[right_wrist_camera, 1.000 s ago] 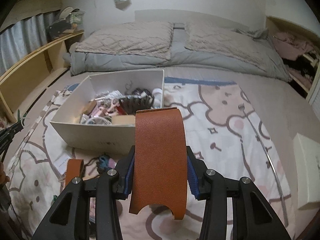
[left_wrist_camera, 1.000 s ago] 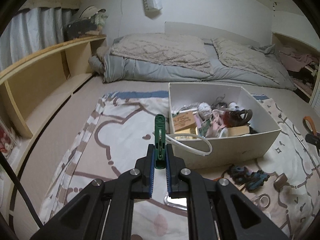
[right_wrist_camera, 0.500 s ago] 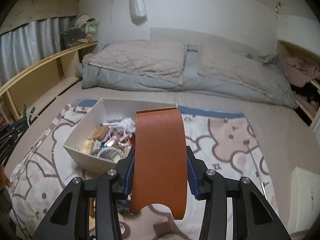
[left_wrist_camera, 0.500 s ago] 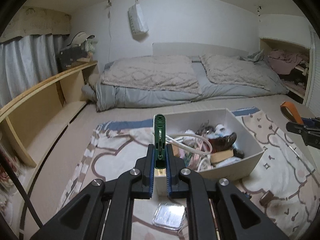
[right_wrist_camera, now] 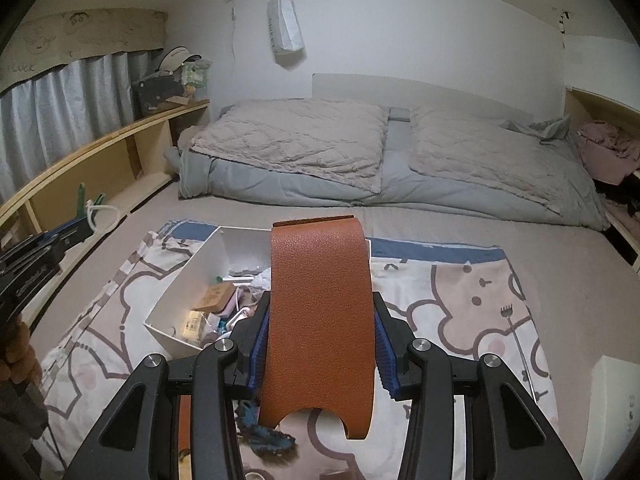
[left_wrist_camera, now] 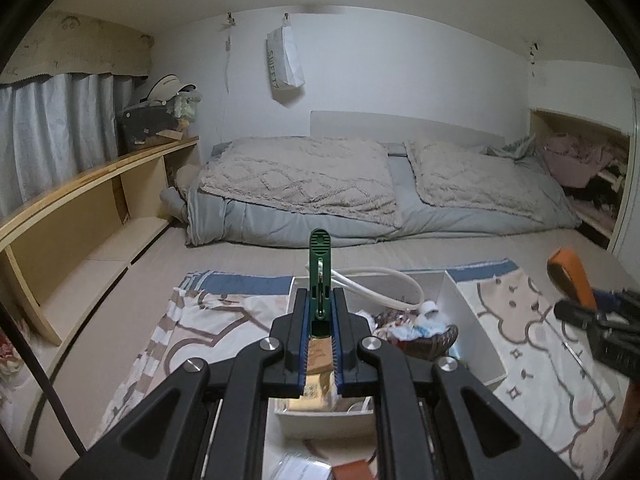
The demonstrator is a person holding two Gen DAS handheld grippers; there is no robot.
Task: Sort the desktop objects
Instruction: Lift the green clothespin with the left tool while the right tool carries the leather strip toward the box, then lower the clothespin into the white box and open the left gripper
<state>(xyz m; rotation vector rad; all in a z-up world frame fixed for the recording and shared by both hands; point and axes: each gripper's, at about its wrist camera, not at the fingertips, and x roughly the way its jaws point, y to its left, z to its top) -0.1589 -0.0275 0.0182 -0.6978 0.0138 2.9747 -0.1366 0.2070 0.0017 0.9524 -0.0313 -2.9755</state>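
My left gripper [left_wrist_camera: 320, 305] is shut on a green clip [left_wrist_camera: 320, 254] that stands upright between the pads, with a white cord loop [left_wrist_camera: 384, 280] hanging off its right side. It hovers above the near end of the white box [left_wrist_camera: 476, 332], which holds several small items. My right gripper [right_wrist_camera: 320, 344] is shut on a curved orange-brown leather piece [right_wrist_camera: 320, 300], held above the blanket just right of the box [right_wrist_camera: 188, 280]. In the left wrist view the leather piece [left_wrist_camera: 568, 272] shows at the right edge. The clip [right_wrist_camera: 82, 196] shows at the left edge of the right wrist view.
A patterned blanket [right_wrist_camera: 460, 300] covers the floor. On it lie a blue item [right_wrist_camera: 264, 436], another brown leather piece [right_wrist_camera: 184, 424], a clear plastic case [left_wrist_camera: 300, 470] and a back scratcher [right_wrist_camera: 516, 340]. A bed [left_wrist_camera: 360, 192] lies behind, a wooden shelf [left_wrist_camera: 80, 216] to the left.
Both grippers have risen and tilted up, so the box has dropped lower in both views. The left gripper now hangs over the box. Both grips are unchanged.
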